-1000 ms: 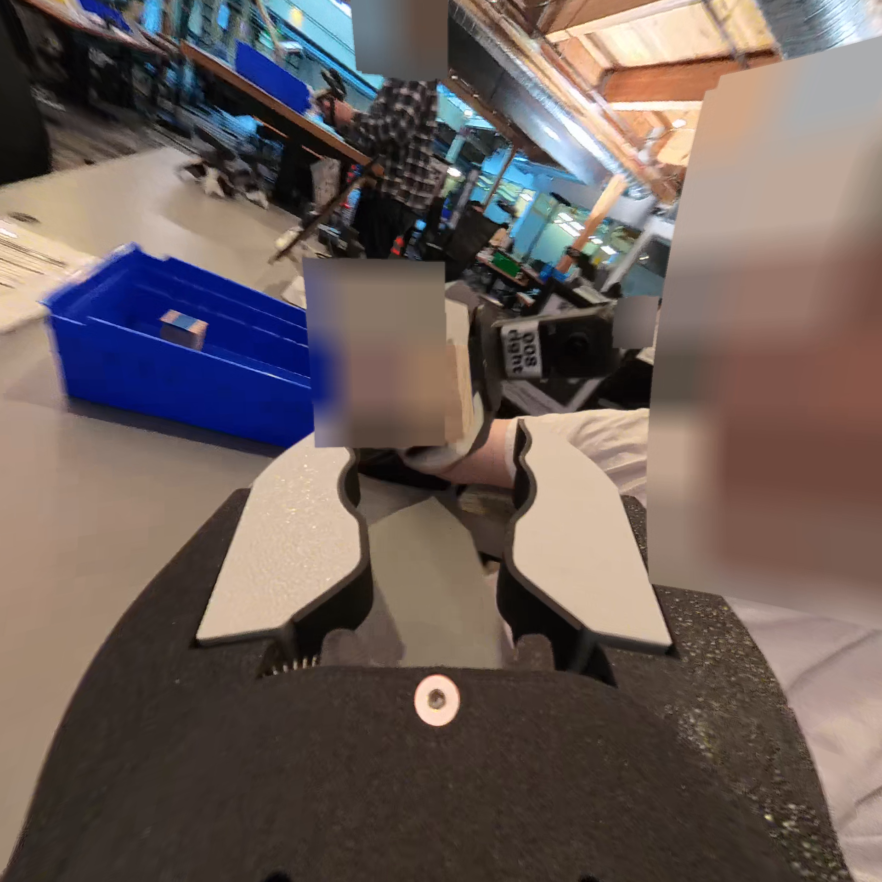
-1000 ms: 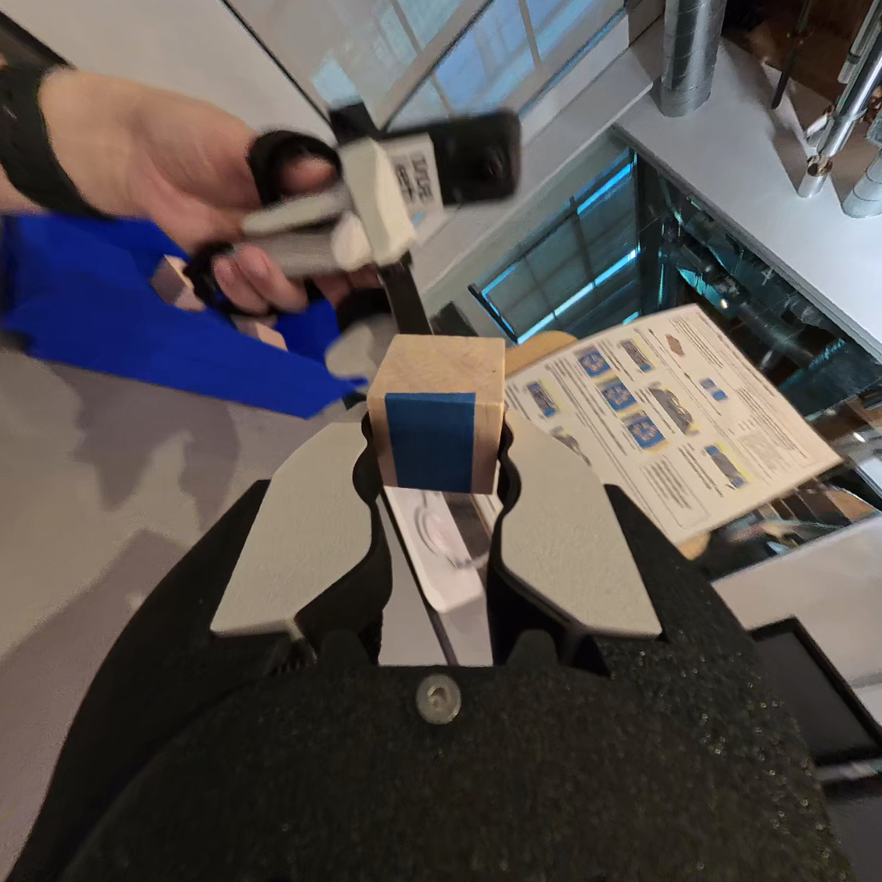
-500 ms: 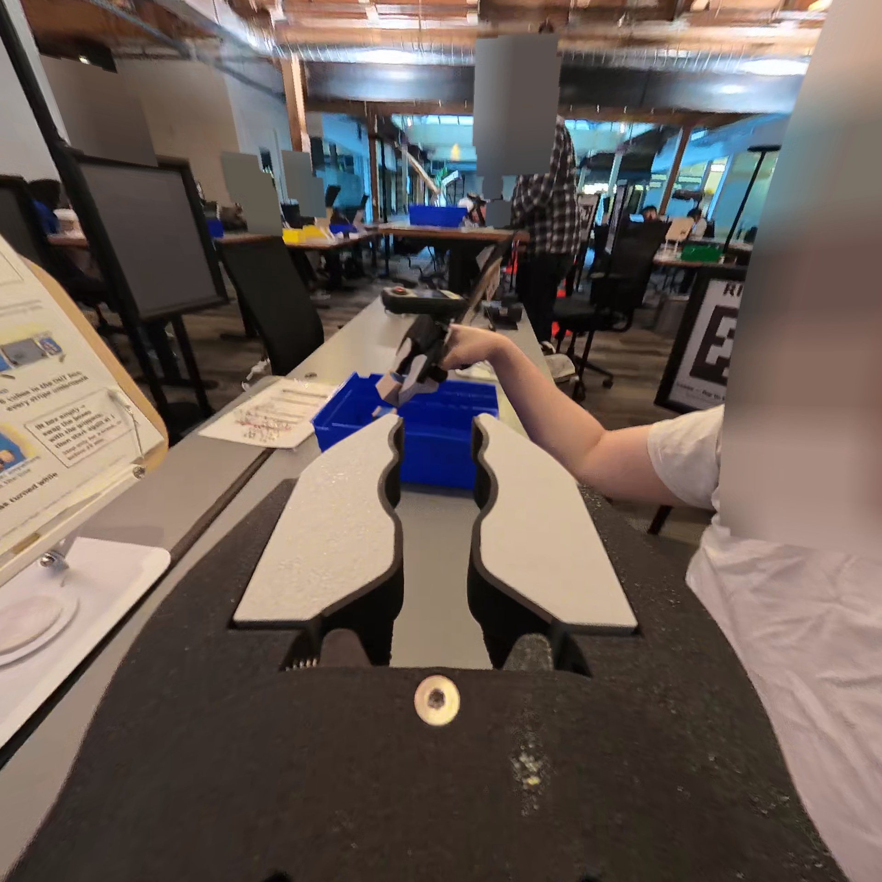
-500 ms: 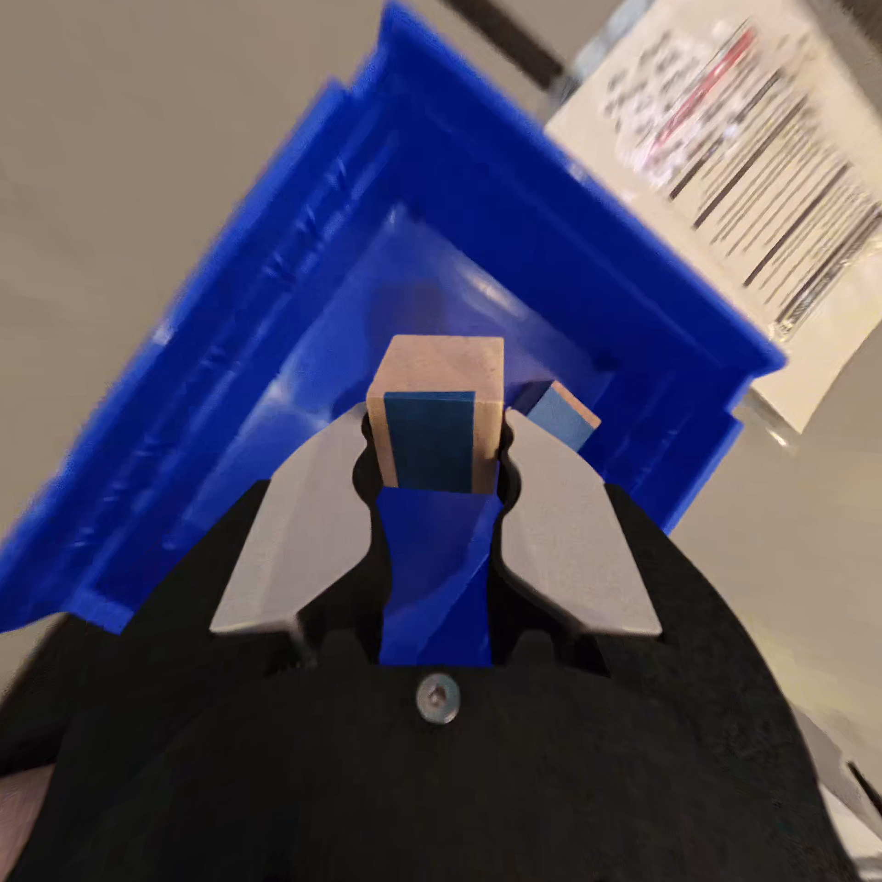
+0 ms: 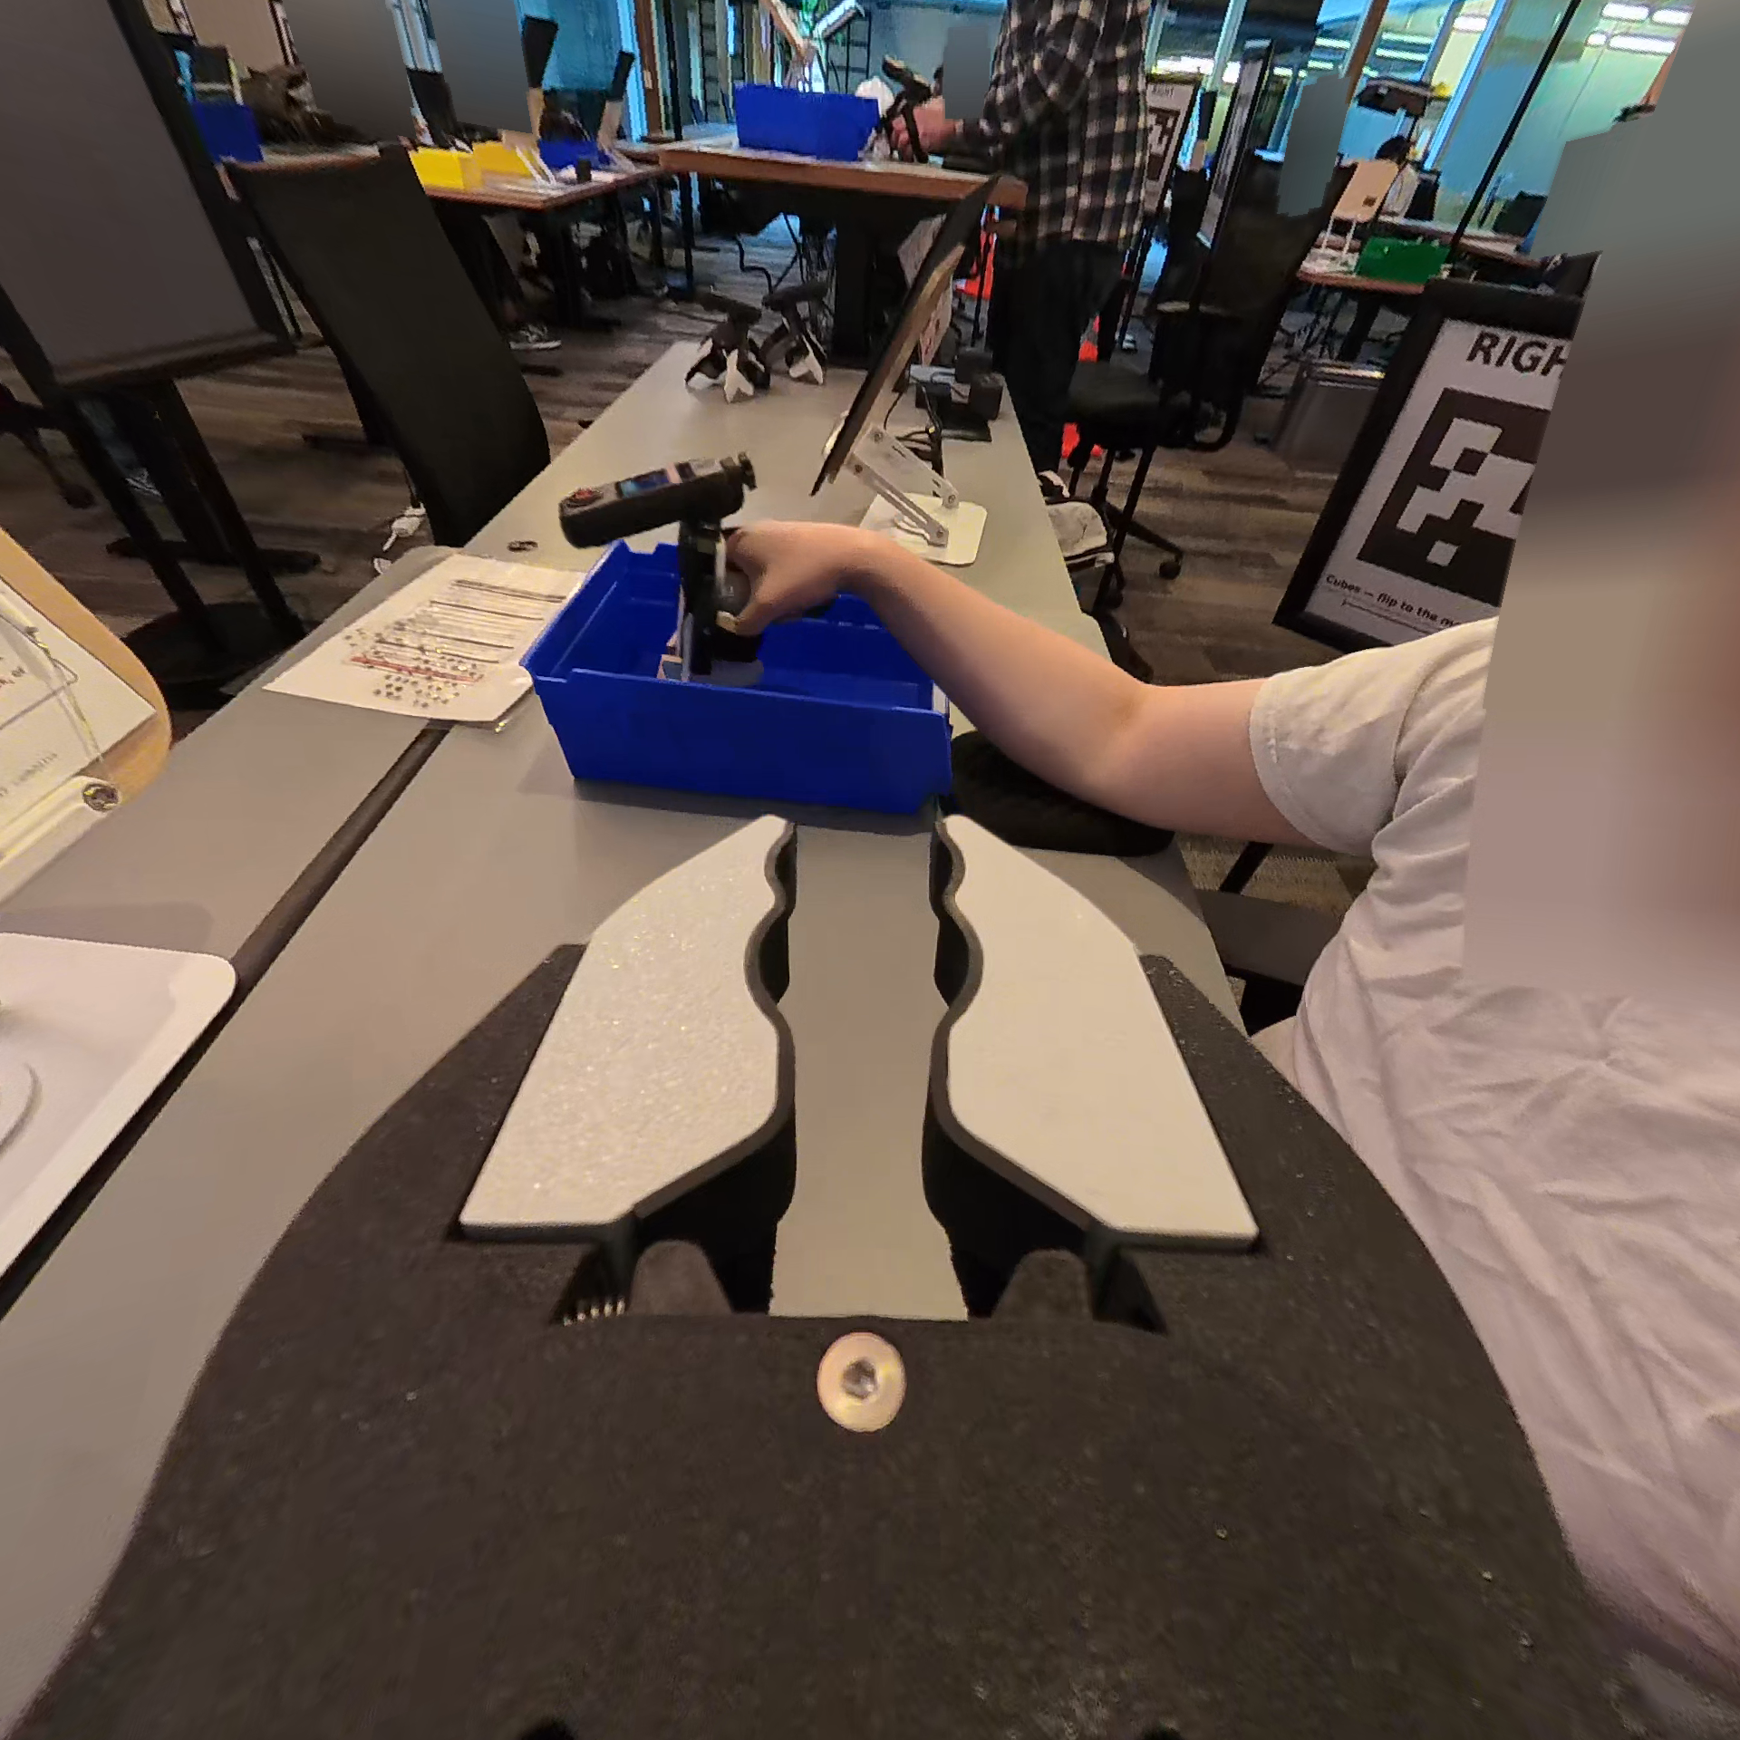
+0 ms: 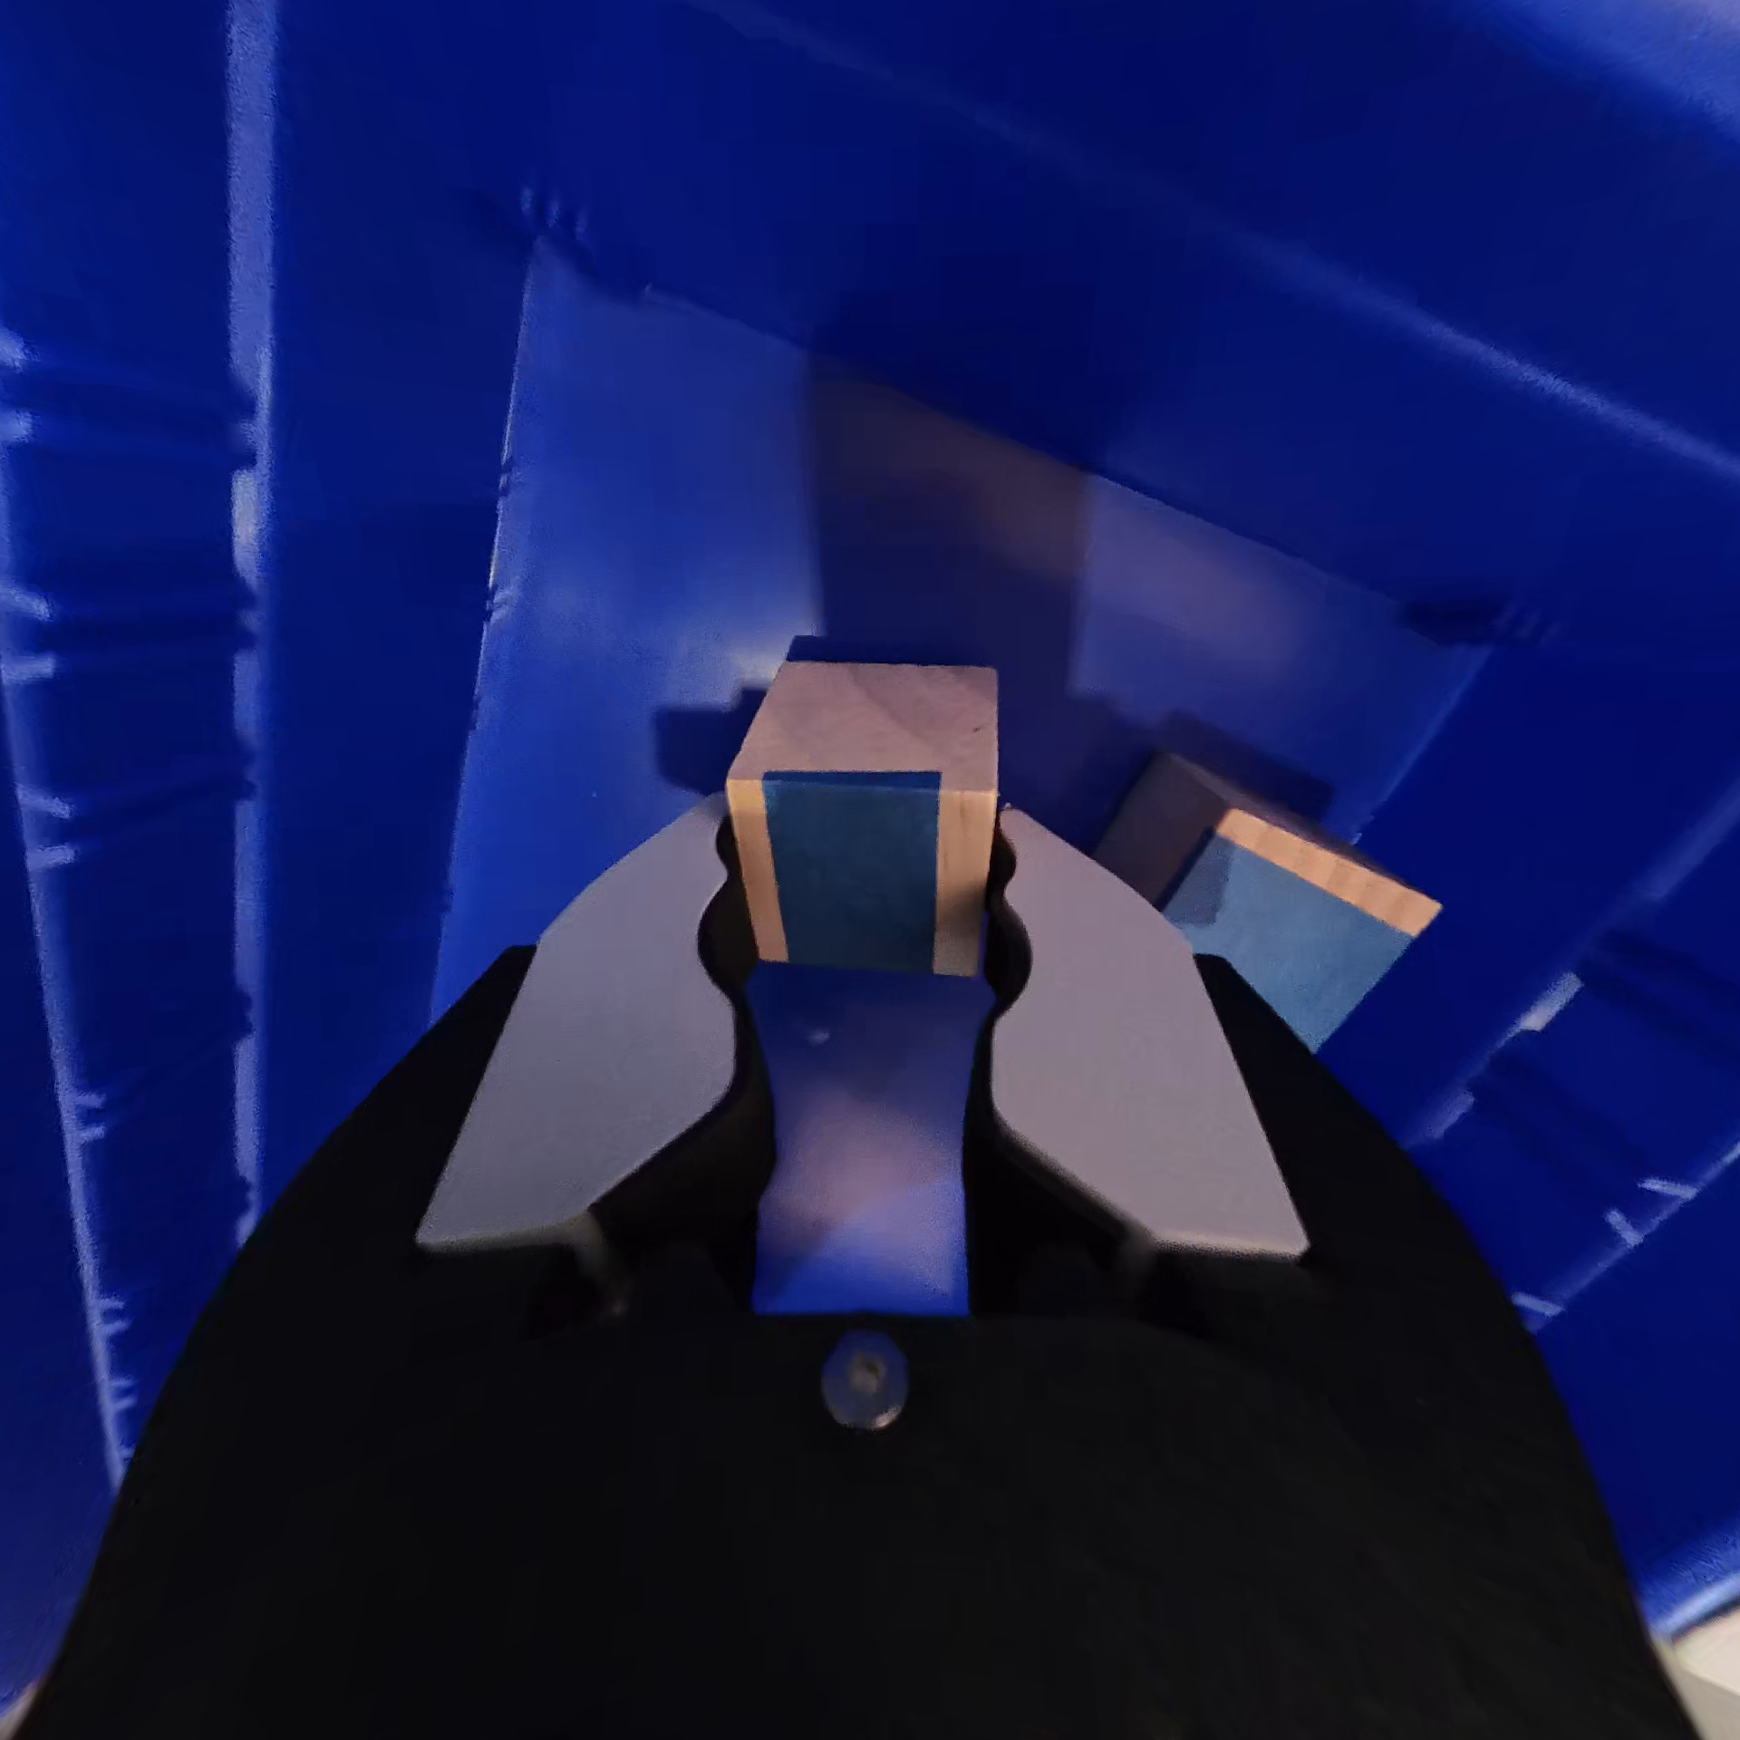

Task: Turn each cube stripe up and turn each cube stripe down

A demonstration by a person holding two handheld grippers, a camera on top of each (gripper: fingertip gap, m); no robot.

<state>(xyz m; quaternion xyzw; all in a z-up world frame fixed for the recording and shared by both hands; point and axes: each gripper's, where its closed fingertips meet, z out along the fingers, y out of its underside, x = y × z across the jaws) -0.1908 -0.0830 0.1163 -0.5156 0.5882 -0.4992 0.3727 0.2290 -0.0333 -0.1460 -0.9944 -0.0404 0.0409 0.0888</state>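
Right wrist view now sits deep inside the blue bin [image 6: 377, 471], where half a second ago it hovered above the rim. The right hand-held gripper [image 6: 861, 847] stays clenched on a wooden cube [image 6: 871, 753], blue stripe facing the camera; a second cube [image 6: 1290, 904] lies just beside it. The left hand-held gripper [image 5: 861, 847] stays released, empty, over the bench [image 5: 424, 894]. A printed sheet [image 5: 443, 640] lies by the bin's far-left corner.

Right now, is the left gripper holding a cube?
No, the left gripper is open and empty above the table; the right gripper holds the cube.
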